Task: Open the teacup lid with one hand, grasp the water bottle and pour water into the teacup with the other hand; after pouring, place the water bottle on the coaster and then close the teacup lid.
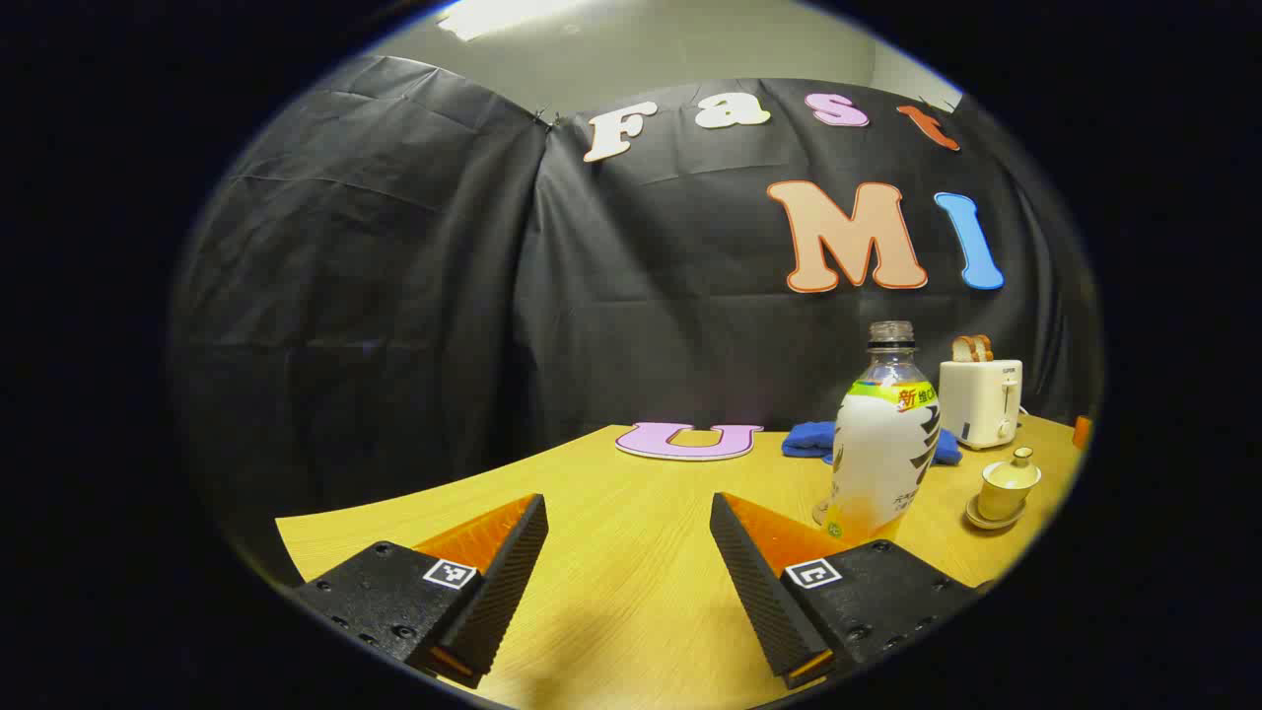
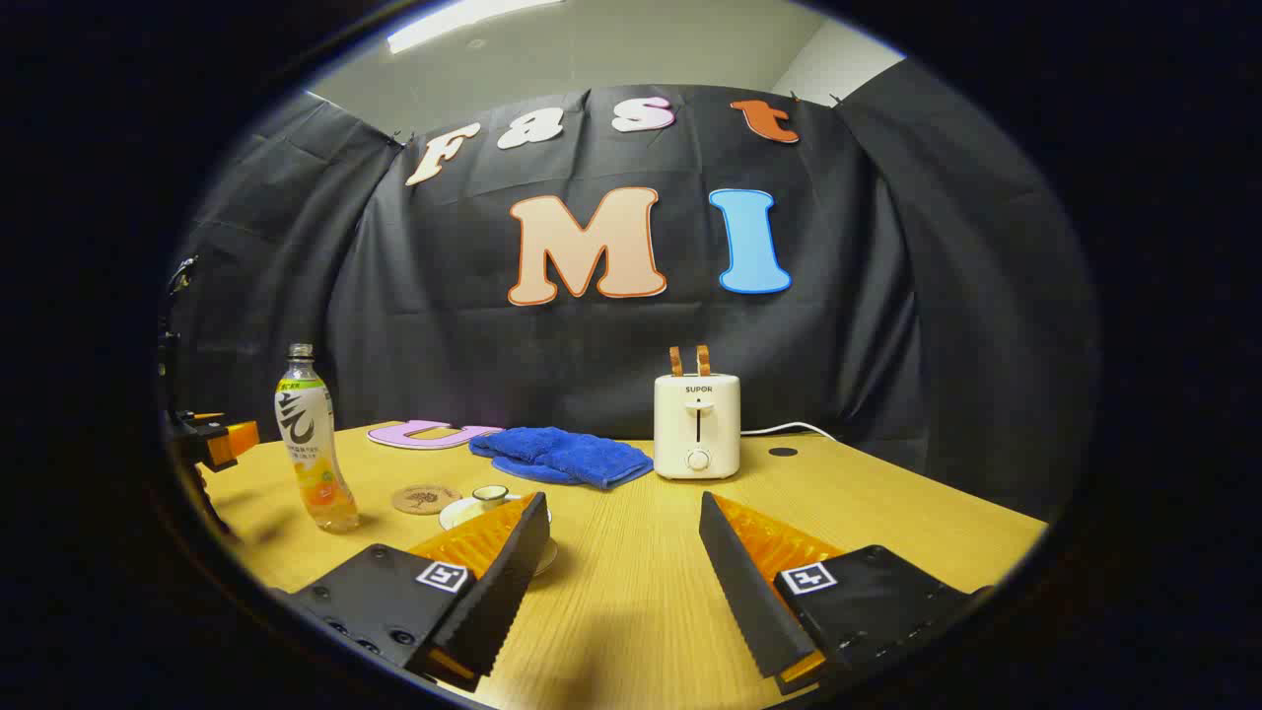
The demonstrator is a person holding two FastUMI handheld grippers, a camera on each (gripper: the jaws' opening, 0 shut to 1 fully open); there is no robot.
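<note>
An uncapped water bottle point(image 1: 882, 439) with a white label and orange drink stands upright on the wooden table, just beyond my left gripper's right finger. My left gripper point(image 1: 628, 552) is open and holds nothing. A cream lidded teacup point(image 1: 1008, 485) on its saucer sits right of the bottle. In the right gripper view the bottle point(image 2: 311, 444) stands far left, a round brown coaster point(image 2: 425, 499) lies beside it, and the teacup point(image 2: 488, 499) is partly hidden behind the left finger of my open right gripper point(image 2: 623, 552). The left gripper point(image 2: 212, 441) shows at the far left edge.
A white toaster point(image 2: 697, 424) with two slices of bread stands at the back beside a blue cloth point(image 2: 559, 456). A pink letter shape point(image 2: 429, 434) lies flat on the table point(image 2: 887, 513) near the wall. A small orange object point(image 1: 1082, 431) sits at the table's right edge.
</note>
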